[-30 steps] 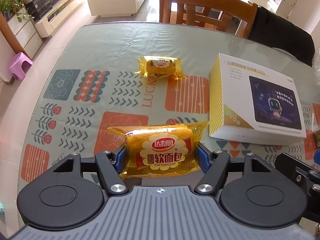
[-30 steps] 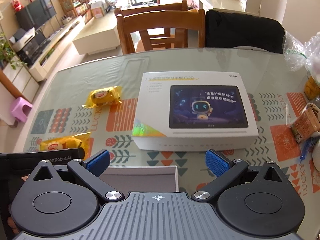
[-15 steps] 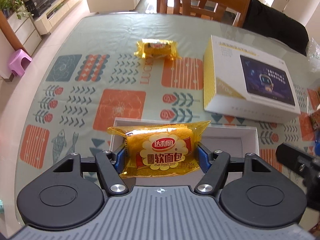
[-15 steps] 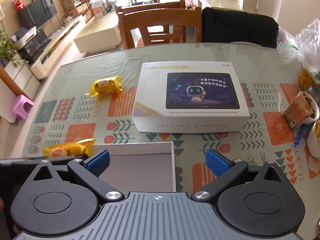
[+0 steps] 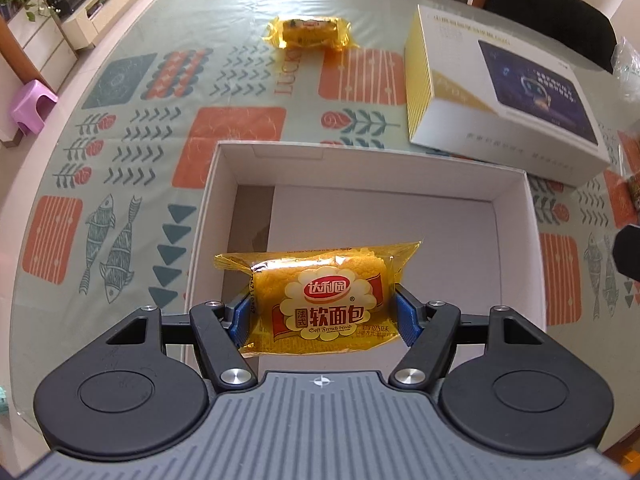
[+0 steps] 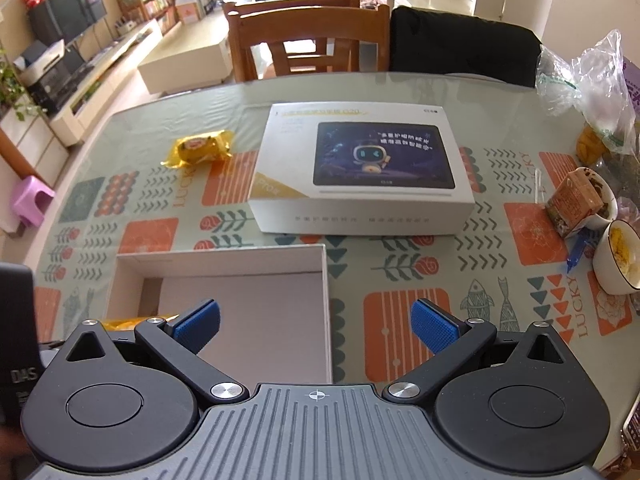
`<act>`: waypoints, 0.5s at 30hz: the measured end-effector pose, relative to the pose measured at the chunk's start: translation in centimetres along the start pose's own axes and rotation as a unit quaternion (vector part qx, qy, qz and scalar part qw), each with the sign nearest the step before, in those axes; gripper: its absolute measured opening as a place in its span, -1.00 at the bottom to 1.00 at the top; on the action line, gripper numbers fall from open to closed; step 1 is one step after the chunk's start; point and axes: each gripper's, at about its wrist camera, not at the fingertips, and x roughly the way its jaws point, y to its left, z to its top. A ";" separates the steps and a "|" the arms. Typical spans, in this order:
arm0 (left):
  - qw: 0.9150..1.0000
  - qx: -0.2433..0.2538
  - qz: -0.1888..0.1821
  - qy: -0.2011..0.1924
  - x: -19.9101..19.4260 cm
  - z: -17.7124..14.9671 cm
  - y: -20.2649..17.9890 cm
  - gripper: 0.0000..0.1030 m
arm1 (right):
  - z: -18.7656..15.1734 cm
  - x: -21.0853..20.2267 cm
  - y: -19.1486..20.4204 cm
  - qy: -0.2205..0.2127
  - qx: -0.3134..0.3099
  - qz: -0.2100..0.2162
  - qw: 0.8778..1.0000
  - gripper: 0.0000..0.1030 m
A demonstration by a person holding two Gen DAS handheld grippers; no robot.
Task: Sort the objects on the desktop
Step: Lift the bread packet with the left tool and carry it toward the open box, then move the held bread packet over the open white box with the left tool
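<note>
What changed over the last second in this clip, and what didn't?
The left hand-held gripper carried its bread packet back from above the patterned table to above the open white box, which has come fully into both views. Nothing was grasped or released. The right hand-held gripper stays open and empty; the second bread packet and tablet box lie where they were.

wooden chairs point(image 6: 308, 36); television point(image 6: 68, 14); purple stool point(image 6: 30, 200)

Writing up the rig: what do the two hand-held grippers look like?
Both alike: the left hand-held gripper and right hand-held gripper have black linkage arms with silver pivot screws, round black side housings, a ribbed grey body with a crosshair mark, and blue textured finger pads. No cables visible.
</note>
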 end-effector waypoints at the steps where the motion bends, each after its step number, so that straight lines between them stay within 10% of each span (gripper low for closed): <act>1: 1.000 0.002 0.000 0.000 0.2 -0.2 0.0 0.65 | -0.1 -0.1 0.1 0.001 -0.003 -0.002 1.000 1.00; 15: 1.000 0.003 -0.008 -0.015 -2.1 -0.8 0.5 0.65 | -0.8 -1.0 2.1 -0.007 -0.029 -0.004 1.000 1.00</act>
